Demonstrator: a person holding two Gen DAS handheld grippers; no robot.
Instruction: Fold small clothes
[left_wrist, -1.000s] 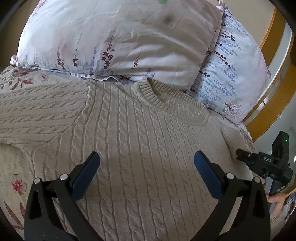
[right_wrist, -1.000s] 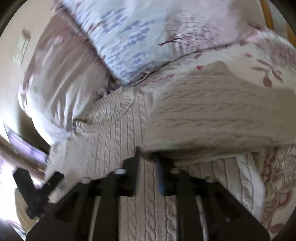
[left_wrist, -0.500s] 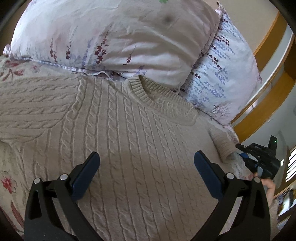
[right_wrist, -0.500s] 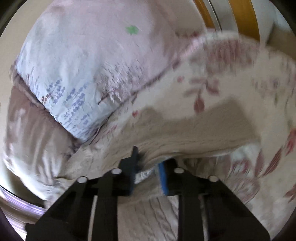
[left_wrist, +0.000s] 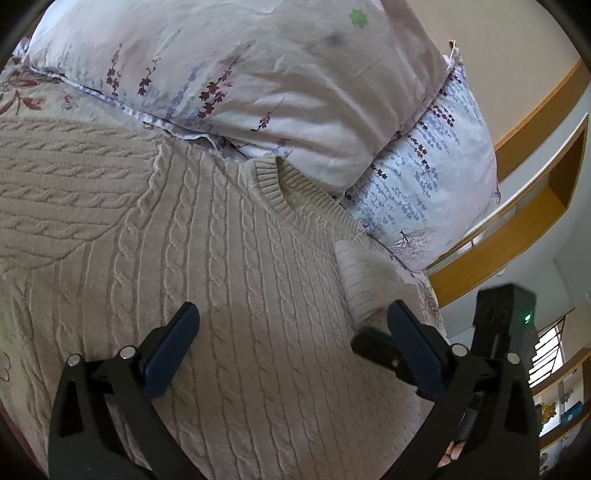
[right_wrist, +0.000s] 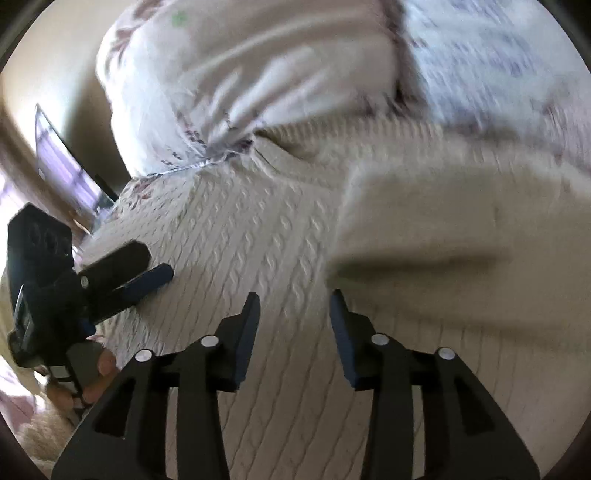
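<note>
A cream cable-knit sweater (left_wrist: 229, 258) lies flat on the bed, its collar against two flowered pillows (left_wrist: 258, 74). The left gripper (left_wrist: 291, 339) hovers over the sweater's middle, fingers spread wide with nothing between them. The right gripper (right_wrist: 293, 325) is parted too, gripping nothing, just below the right sleeve (right_wrist: 443, 221), which lies folded across the sweater's body; that view is blurred, so I cannot say whether its tips touch the knit. Its dark frame crowds the left finger in the left view. A wooden headboard (left_wrist: 517, 236) stands beyond the pillows.
</note>
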